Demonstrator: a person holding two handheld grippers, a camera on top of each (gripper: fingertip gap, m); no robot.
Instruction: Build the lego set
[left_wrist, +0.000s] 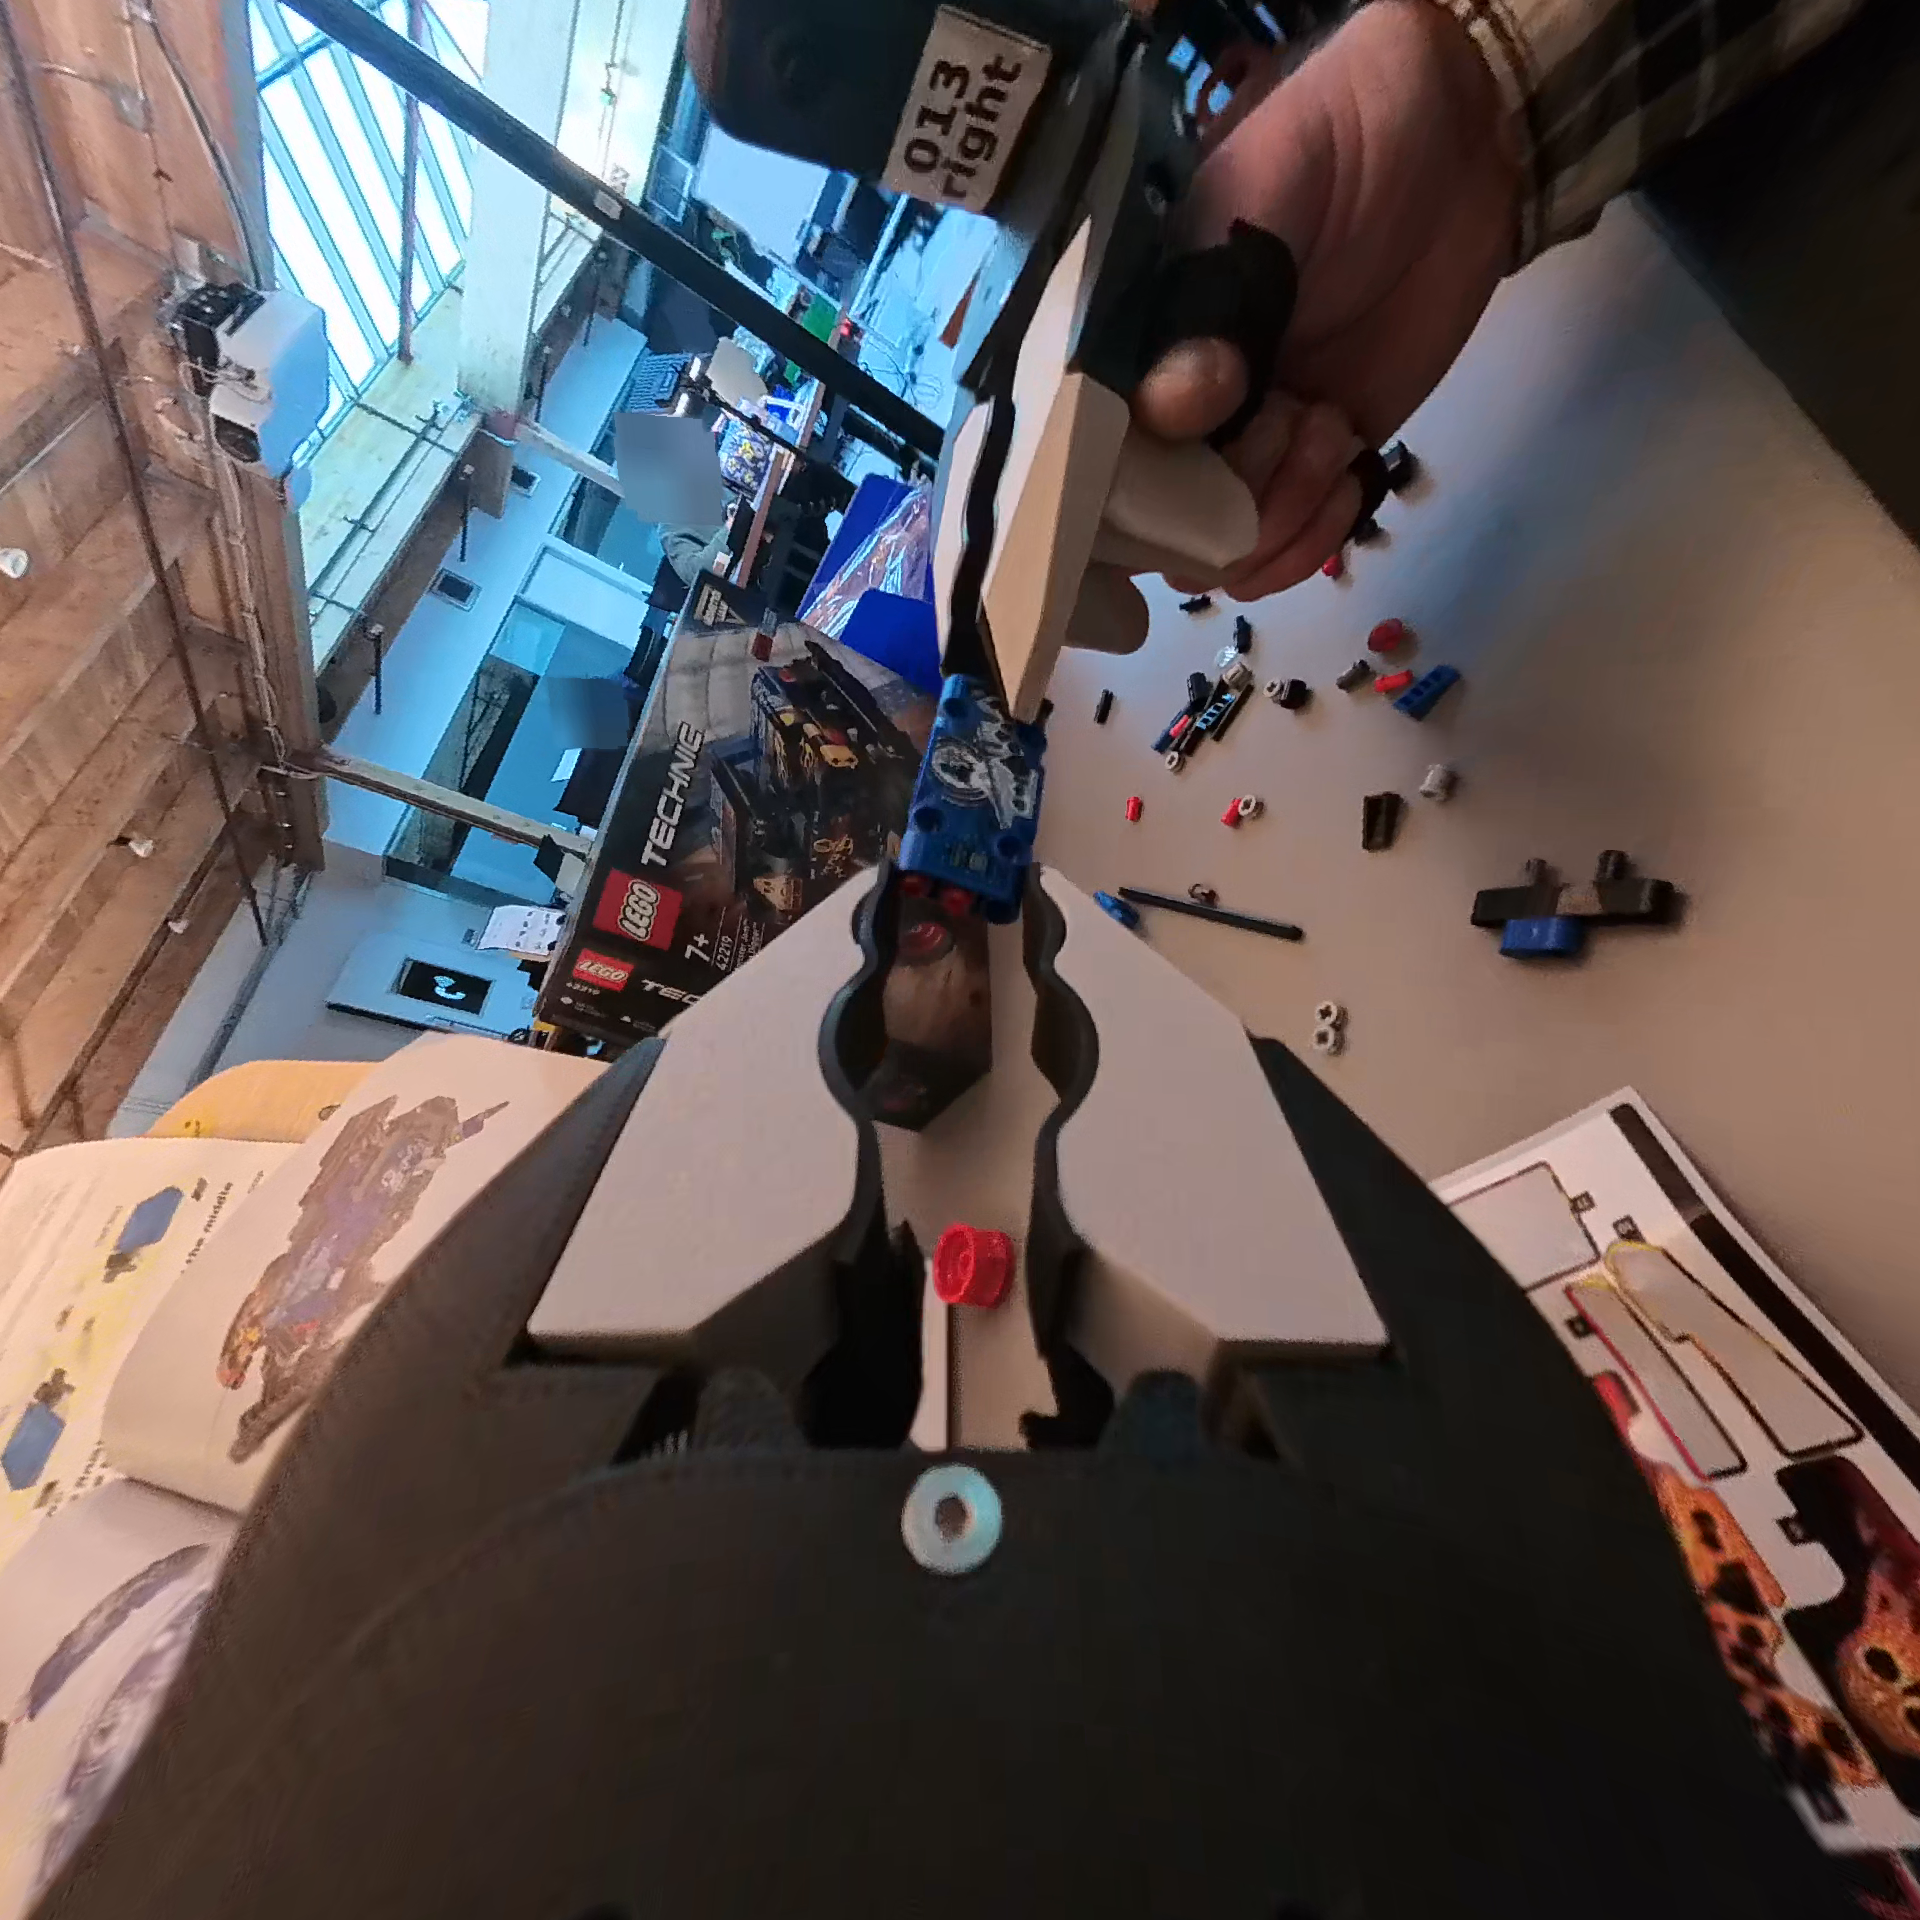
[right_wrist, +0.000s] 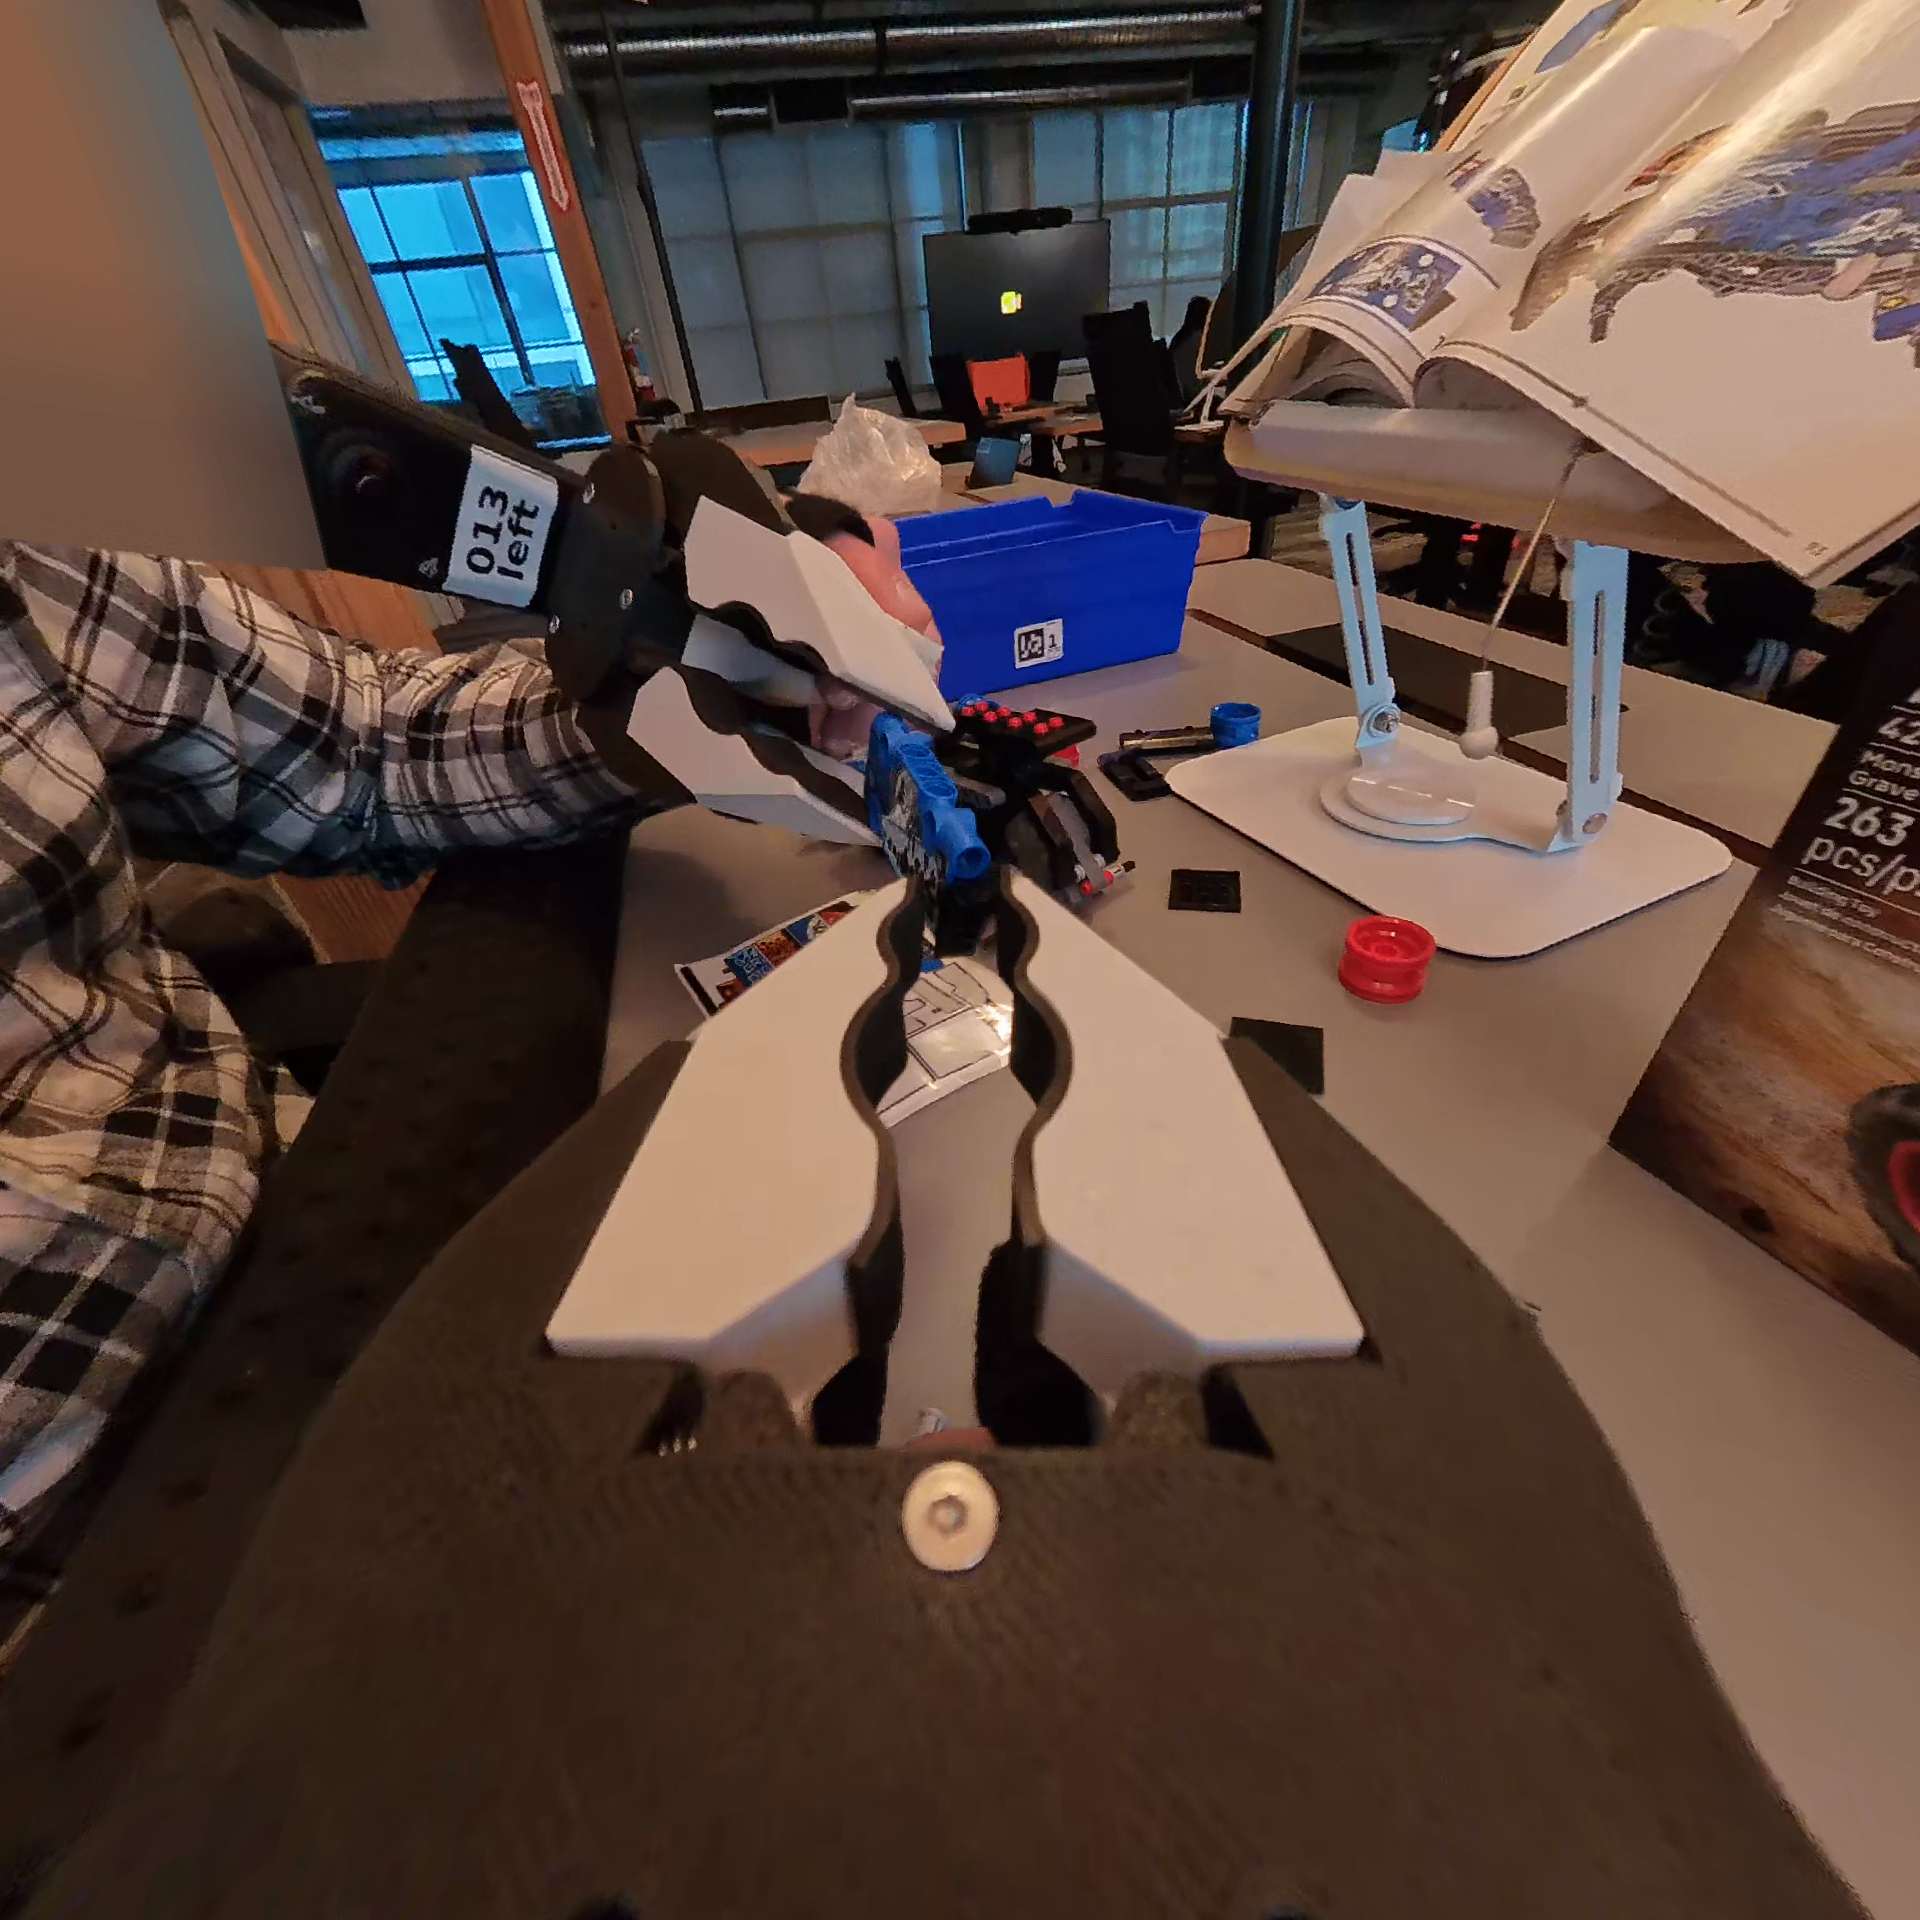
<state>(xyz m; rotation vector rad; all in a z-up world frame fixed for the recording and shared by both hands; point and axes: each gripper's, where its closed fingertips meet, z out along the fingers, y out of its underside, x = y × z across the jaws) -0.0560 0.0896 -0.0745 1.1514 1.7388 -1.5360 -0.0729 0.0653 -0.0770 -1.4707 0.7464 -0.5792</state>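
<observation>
between both tools, blue model (left_wrist: 971, 800) pinched; left tool (left_wrist: 956, 904), right tool (right_wrist: 961, 899); grip points hidden.

My left gripper (left_wrist: 951, 904) has two pale grey, wedge-shaped fingers (left_wrist: 727, 1143) with black wavy inner edges, seated in a rough black printed body. A single silver screw with a washer (left_wrist: 952, 1519) sits on that body just behind the finger roots. My right gripper (right_wrist: 961, 894) is built the same: pale fingers (right_wrist: 1153, 1143), scalloped black liners, a dark textured shell and a silver hex screw (right_wrist: 948, 1515) just behind the finger roots. Each tool carries a white label with black writing (right_wrist: 504, 540) just behind its black mounting plates. My sleeves are plaid flannel (right_wrist: 312, 727), black and white checks on the left arm, and a plaid cuff (left_wrist: 1621, 94) shows behind the right gripper's handle.
</observation>
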